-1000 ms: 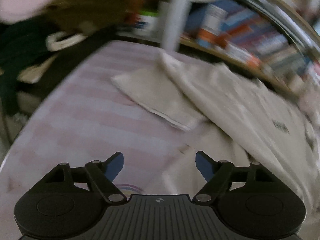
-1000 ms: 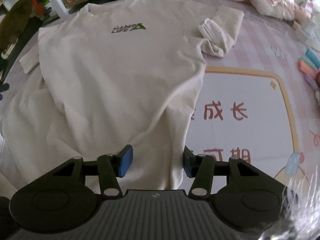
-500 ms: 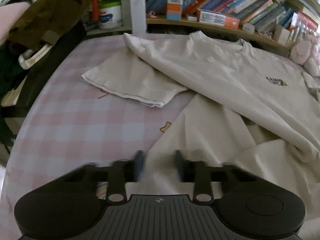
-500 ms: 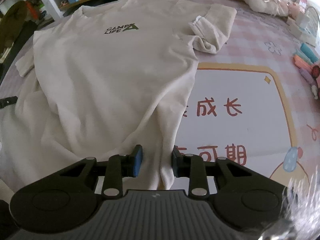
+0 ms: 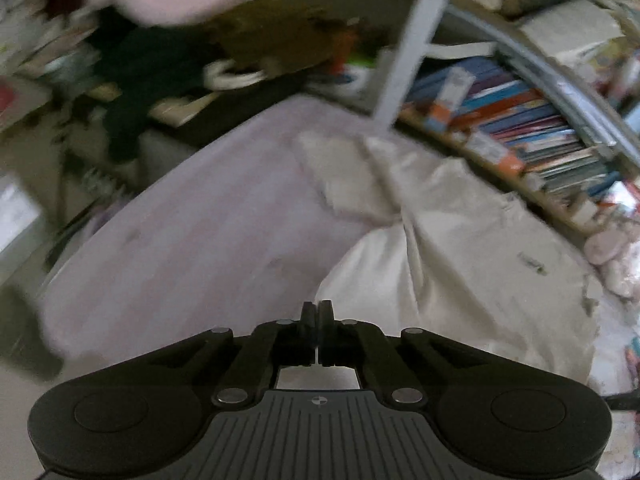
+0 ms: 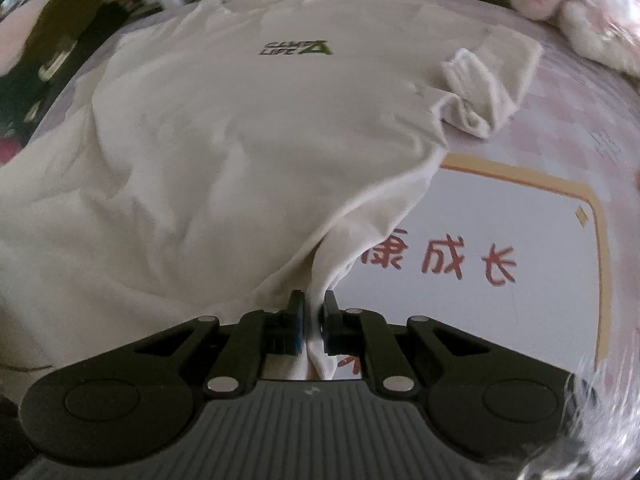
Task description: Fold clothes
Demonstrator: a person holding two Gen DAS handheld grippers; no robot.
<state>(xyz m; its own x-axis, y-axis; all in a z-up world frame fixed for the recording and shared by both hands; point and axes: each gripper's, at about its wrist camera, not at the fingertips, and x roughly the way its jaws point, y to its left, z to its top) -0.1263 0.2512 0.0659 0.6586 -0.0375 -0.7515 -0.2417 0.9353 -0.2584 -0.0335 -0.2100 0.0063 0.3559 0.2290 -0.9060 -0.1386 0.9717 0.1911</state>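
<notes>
A cream T-shirt point(image 6: 240, 140) with a dark chest logo point(image 6: 296, 48) lies face up on the pink checked bed cover point(image 5: 200, 248). Its one sleeve point(image 6: 488, 84) is folded over at the right. In the right wrist view my right gripper point(image 6: 313, 300) is closing tight on the shirt's lower right hem, which rises in a ridge between the pads. The left wrist view is blurred. There my left gripper point(image 5: 317, 308) has its jaws closing together at the shirt's point(image 5: 460, 248) near left corner, and the cloth bulges up to the tips.
A bookshelf point(image 5: 520, 120) with a white post point(image 5: 416, 40) lines the far side of the bed. Dark clothes and a brown bag point(image 5: 272, 40) pile up beyond the left edge. Pink plush toys point(image 6: 580, 12) sit at the far right. A printed panel with red characters point(image 6: 500, 220) lies beside the shirt.
Both grippers went from open to shut on the shirt's lower hem. The left one swung and lifted, pulling its corner up; the right one stayed in place.
</notes>
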